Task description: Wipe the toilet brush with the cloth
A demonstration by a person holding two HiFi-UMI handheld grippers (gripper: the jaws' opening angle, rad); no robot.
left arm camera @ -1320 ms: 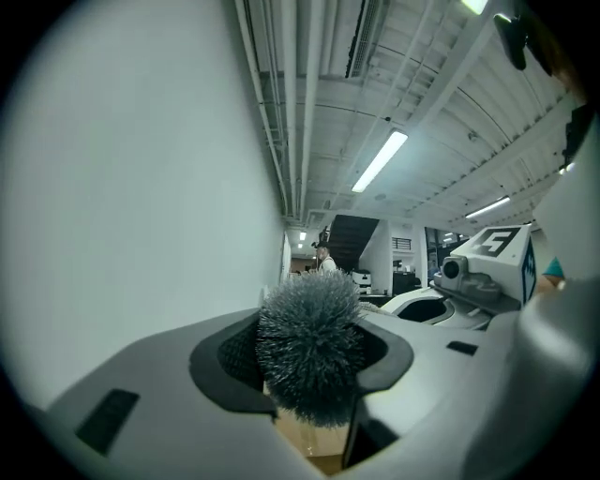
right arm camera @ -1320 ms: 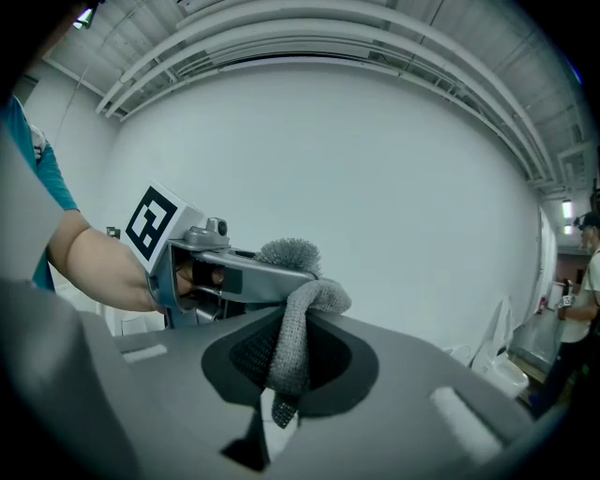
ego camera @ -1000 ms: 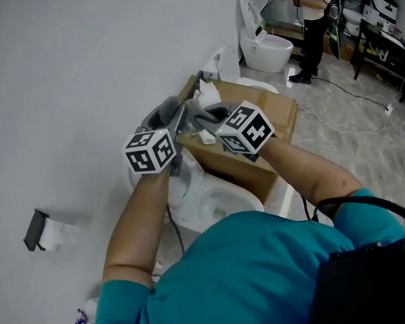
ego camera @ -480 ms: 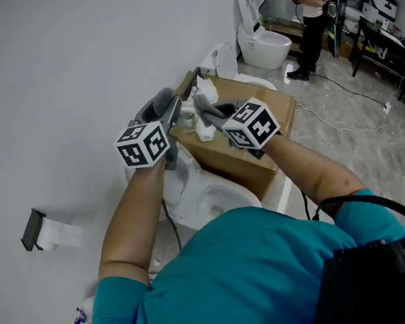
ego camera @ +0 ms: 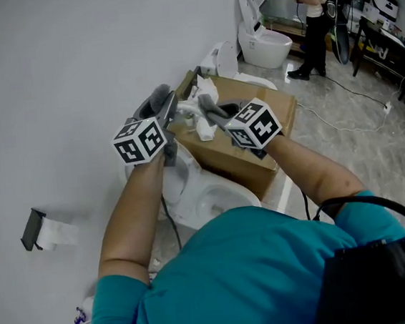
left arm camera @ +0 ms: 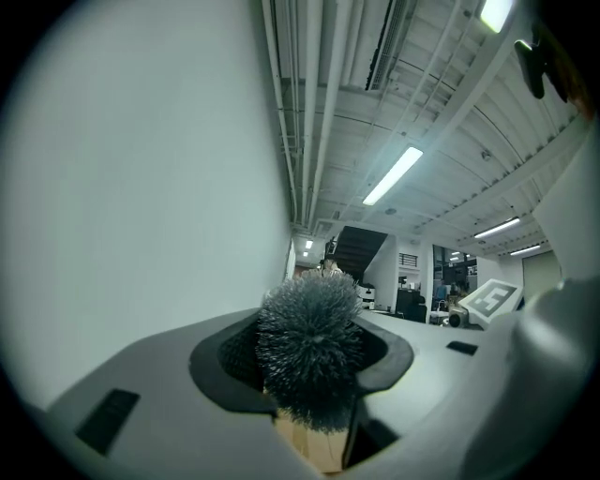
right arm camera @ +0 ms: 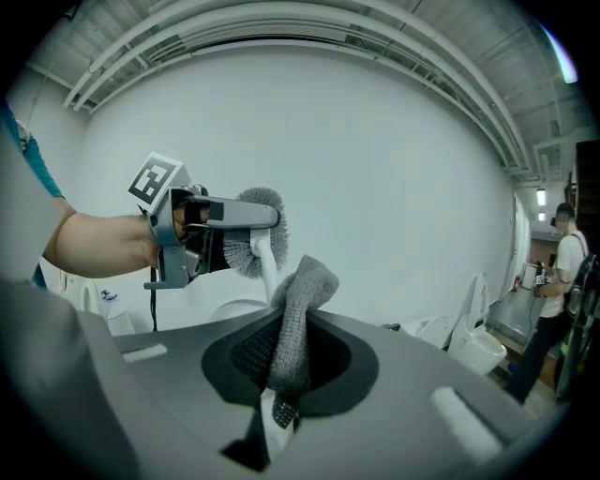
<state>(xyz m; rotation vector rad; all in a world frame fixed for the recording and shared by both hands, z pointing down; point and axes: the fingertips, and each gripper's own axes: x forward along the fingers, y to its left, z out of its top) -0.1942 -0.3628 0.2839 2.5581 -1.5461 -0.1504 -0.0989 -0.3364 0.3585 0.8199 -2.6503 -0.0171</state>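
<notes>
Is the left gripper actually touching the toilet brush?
Touching. The right gripper view shows the left gripper clamped across the bristle head of the toilet brush.

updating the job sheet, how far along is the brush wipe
Done: both things are picked up. The left gripper is shut on the brush at its bristles, the right gripper on the cloth. In hand: the cloth is held up beside the brush's white handle; whether they touch I cannot tell. Left: the wiping itself, since nothing shows a wiped part.
</notes>
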